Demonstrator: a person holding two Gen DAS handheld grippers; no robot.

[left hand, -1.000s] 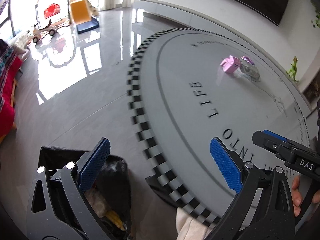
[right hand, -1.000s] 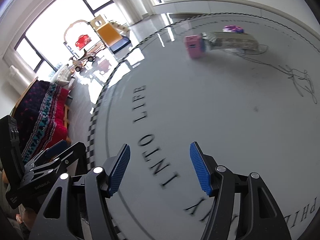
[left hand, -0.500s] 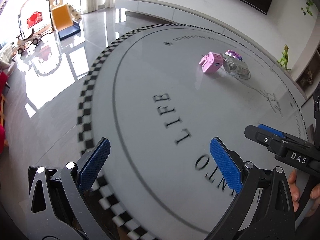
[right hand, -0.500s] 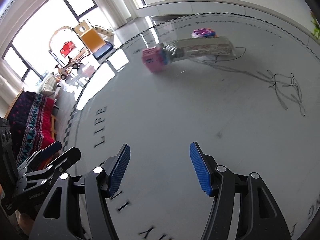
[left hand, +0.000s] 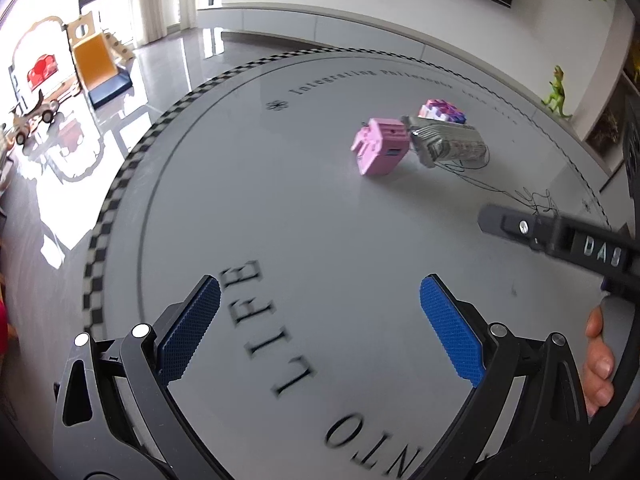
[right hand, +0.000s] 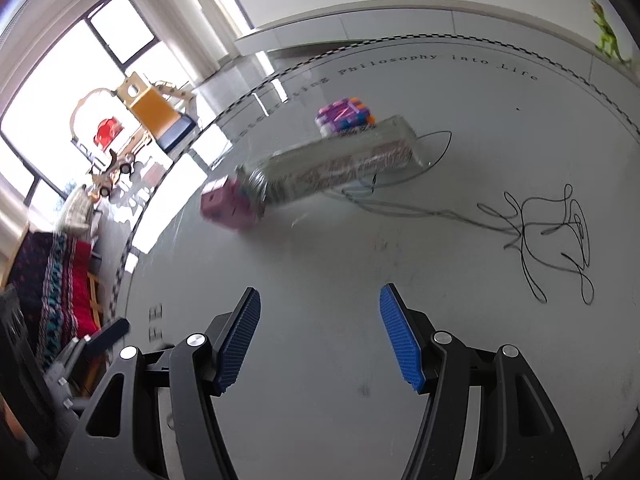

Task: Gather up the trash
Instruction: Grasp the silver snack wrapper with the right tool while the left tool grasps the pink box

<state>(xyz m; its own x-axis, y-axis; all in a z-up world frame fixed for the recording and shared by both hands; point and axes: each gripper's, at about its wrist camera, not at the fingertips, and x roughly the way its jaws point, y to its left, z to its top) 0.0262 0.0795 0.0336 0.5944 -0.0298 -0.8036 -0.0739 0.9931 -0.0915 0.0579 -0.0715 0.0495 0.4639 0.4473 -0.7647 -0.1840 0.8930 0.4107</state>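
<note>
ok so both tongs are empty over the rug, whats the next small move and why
Probably carry the right tongs forward to the clear plastic bottle lying on its side on the round rug. Both tongs, the left tongs too, stand open and empty, and the bottle lies ahead beside the pink carton.

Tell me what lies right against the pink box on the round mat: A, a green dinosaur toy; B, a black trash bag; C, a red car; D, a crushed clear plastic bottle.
D: the crushed clear plastic bottle lies on its side with one end against the pink box on the round mat.
</note>
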